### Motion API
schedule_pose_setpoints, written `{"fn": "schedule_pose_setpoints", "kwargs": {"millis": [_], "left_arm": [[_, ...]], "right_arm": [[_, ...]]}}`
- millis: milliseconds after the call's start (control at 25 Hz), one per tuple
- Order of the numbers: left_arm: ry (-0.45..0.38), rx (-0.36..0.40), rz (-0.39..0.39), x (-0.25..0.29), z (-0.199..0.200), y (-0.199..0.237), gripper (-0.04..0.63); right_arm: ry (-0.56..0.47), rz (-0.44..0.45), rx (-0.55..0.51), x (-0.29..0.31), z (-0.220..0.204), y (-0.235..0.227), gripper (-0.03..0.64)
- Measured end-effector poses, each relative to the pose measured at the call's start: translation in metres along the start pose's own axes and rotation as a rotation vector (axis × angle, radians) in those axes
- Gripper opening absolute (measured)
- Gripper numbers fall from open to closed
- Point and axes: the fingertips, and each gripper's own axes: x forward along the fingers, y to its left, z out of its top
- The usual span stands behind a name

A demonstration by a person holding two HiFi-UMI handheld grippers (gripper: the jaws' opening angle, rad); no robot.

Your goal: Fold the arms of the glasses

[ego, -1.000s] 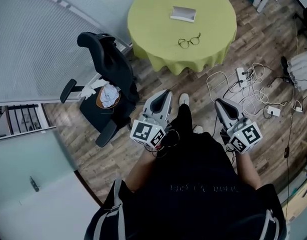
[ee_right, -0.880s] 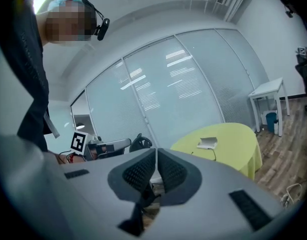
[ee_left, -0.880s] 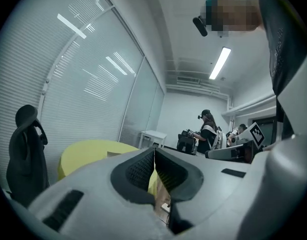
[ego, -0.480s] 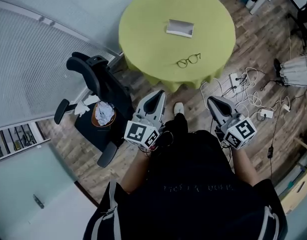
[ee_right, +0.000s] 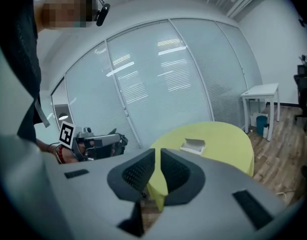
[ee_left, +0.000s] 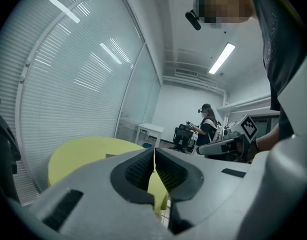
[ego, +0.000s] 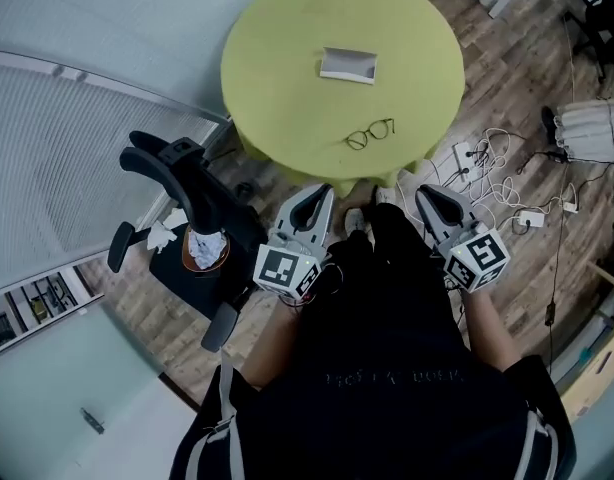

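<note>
The glasses (ego: 370,134), thin dark frame with arms spread, lie near the front edge of the round table with a yellow-green cloth (ego: 287,58). Both grippers hang in front of the person's body, short of the table and above the floor. My left gripper (ego: 317,193) is shut with nothing between its pads (ee_left: 154,156). My right gripper (ego: 428,194) is also shut and empty (ee_right: 158,156). Each gripper view looks level across the table (ee_left: 78,156) (ee_right: 221,139); the glasses do not show there. The left gripper (ee_right: 96,143) shows in the right gripper view, the right gripper (ee_left: 226,145) in the left one.
A pale grey case (ego: 348,64) (ee_right: 193,145) lies mid-table. A black office chair (ego: 192,193) with a crumpled-paper bowl (ego: 205,248) stands left of me. Cables and a power strip (ego: 492,158) litter the wooden floor at right. A glass wall with blinds (ego: 77,148) curves along the left.
The person has walked toward the table: table, glasses and case have slid lower and nearer in the head view. Both grippers were carried forward, still shut.
</note>
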Motion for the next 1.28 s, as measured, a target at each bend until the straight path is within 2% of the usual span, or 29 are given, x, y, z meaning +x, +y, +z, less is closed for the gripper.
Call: {"fn": "schedule_pose_setpoints", "kwargs": {"millis": [120, 400, 640, 800, 1000, 1200, 1280], "left_arm": [[-0.008, 0.015, -0.006, 0.016, 0.008, 0.002, 0.020], [0.011, -0.005, 0.037, 0.055, 0.017, 0.015, 0.020], [0.041, -0.066, 0.139, 0.075, 0.002, 0.031, 0.025], [0.046, -0.069, 0.176, 0.082, 0.000, 0.034, 0.028], [0.101, -0.008, 0.170, 0.089, -0.013, 0.034, 0.026], [0.128, -0.045, 0.176, 0.088, -0.030, 0.043, 0.025], [0.145, -0.049, 0.171, 0.089, -0.037, 0.045, 0.025]], "right_arm": [[0.013, 0.007, -0.016, 0.011, 0.005, -0.016, 0.034], [0.083, 0.103, -0.110, 0.045, 0.015, -0.043, 0.035], [0.147, 0.211, -0.127, 0.075, 0.010, -0.071, 0.046], [0.206, 0.250, -0.130, 0.089, 0.001, -0.087, 0.068], [0.272, 0.268, -0.120, 0.106, -0.015, -0.091, 0.080], [0.326, 0.276, -0.128, 0.122, -0.029, -0.097, 0.073], [0.340, 0.261, -0.161, 0.129, -0.033, -0.105, 0.045]]}}
